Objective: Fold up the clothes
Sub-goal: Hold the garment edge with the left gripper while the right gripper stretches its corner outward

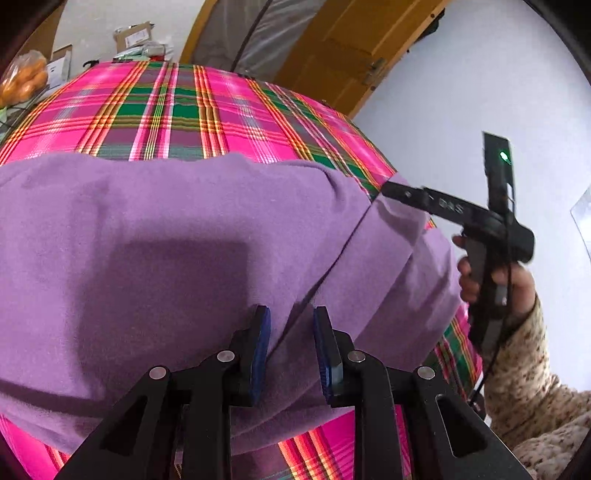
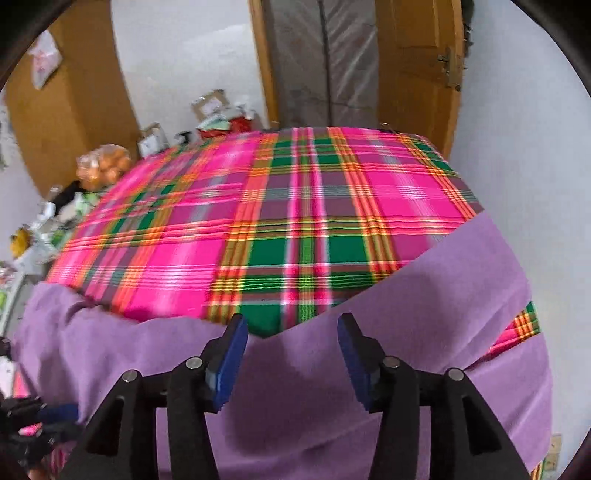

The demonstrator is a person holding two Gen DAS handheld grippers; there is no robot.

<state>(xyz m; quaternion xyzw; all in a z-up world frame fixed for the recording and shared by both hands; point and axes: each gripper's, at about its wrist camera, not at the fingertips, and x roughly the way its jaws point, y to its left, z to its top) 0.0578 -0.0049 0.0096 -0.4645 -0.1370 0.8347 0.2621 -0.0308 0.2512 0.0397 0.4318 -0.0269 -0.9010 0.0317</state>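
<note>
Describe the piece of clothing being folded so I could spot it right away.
Find the table under the bright pink and green checked cloth. On its near side lies a soft lilac garment, partly folded. It is the only plain, single-coloured thing on that cloth.

Right gripper agape — above purple garment.

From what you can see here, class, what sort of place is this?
Probably a room in a home: a bed or table under a pink and green plaid cloth, a wooden door, and cardboard boxes stacked by the wall. A purple fleece garment lies on the cloth.
</note>
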